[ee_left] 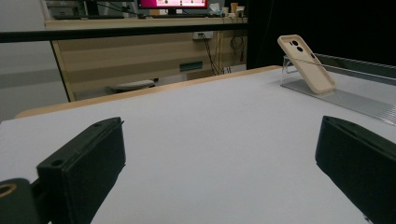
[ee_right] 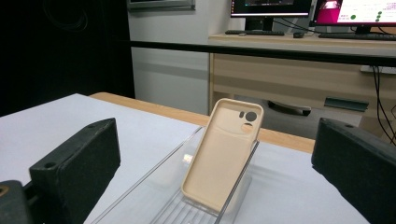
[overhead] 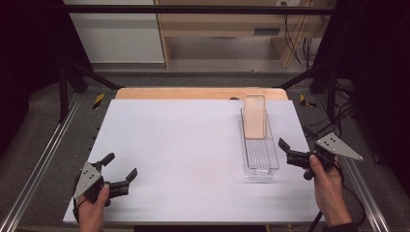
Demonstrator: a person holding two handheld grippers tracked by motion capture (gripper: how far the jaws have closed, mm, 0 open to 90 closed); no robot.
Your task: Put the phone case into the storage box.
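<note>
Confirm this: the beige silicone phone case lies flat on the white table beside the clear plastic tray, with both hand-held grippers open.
Not quite. The beige silicone phone case stands tilted inside the clear plastic tray, leaning on its far end, not flat on the white table; the right gripper view shows it. Left hand-held gripper and right hand-held gripper are open.

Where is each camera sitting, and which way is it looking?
High view: above the person's side, looking forward and down on the white table; both hands, left gripper and right gripper show.
Left gripper view: low, between its open jaws, facing the phone case.
Right gripper view: between its open jaws, close to the case.
All share the case in the clear tray.
</note>
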